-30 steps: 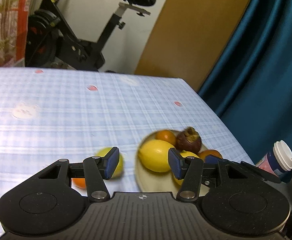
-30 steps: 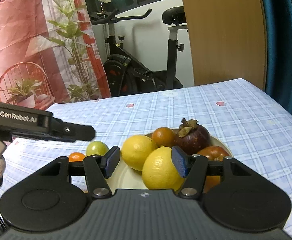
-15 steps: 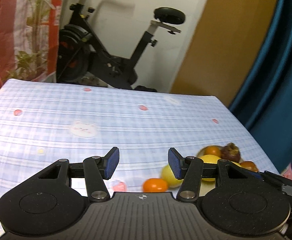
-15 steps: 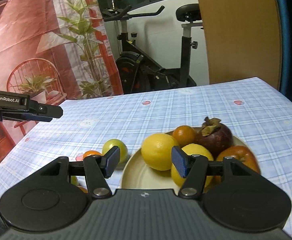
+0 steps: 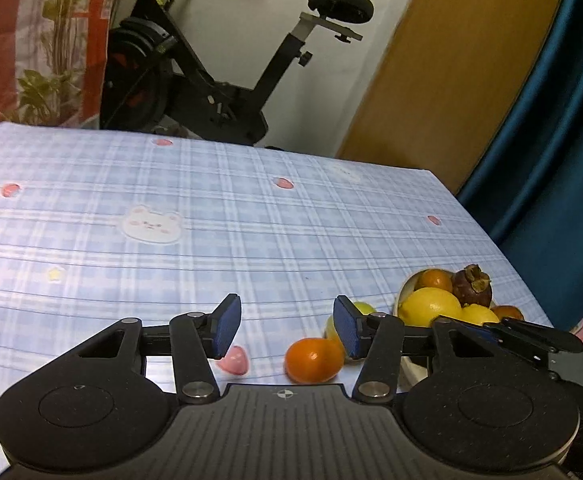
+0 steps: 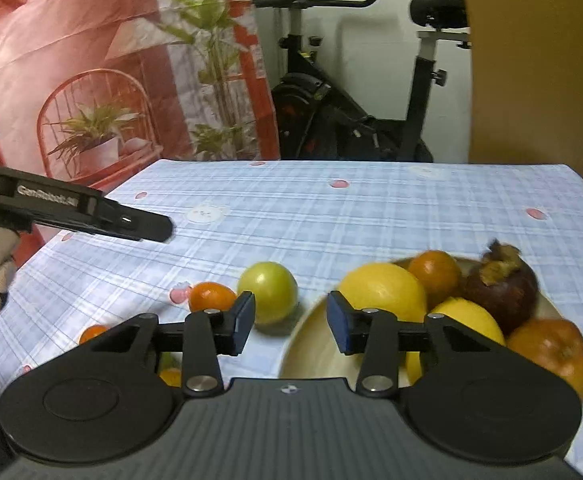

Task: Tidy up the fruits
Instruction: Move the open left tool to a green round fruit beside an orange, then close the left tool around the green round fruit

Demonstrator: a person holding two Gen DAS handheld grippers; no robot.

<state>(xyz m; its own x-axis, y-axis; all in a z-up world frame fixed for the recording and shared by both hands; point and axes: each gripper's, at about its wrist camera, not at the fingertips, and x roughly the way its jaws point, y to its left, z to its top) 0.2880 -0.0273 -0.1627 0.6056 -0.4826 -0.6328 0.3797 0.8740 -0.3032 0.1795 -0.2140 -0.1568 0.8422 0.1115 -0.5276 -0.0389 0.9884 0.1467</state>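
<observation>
While both cameras look across the same blue checked worktop [image 5: 251, 216], each catches something the other misses. Behind it stands an exercise bike [image 6: 355, 120], seen in both views, but only the right wrist view takes in the printed backdrop with a wicker chair and plants [image 6: 91, 112], and only the left wrist view shows the blue curtain [image 5: 551, 140]. On to the plate [image 6: 311, 352]: the right view has it close, piled with a big lemon [image 6: 383, 292], a second lemon [image 6: 467, 320], a small orange [image 6: 435, 272], a dark mangosteen [image 6: 499, 284] and an orange fruit [image 6: 551, 352] at the near rim. The left view sees that plate far off to its right. Off the plate, a green fruit [image 6: 269, 292] sits just beside its rim, with a tangerine [image 5: 313, 360] near it on the cloth. The right view alone picks up another small orange fruit [image 6: 91, 332] further left. The left gripper [image 5: 287, 328] is released, jaws just closing a touch, nothing gripped; the tangerine lies just beyond its fingertips. The right gripper [image 6: 289, 322] has just narrowed too, jaws apart and empty, over the gap between green fruit and plate.
</observation>
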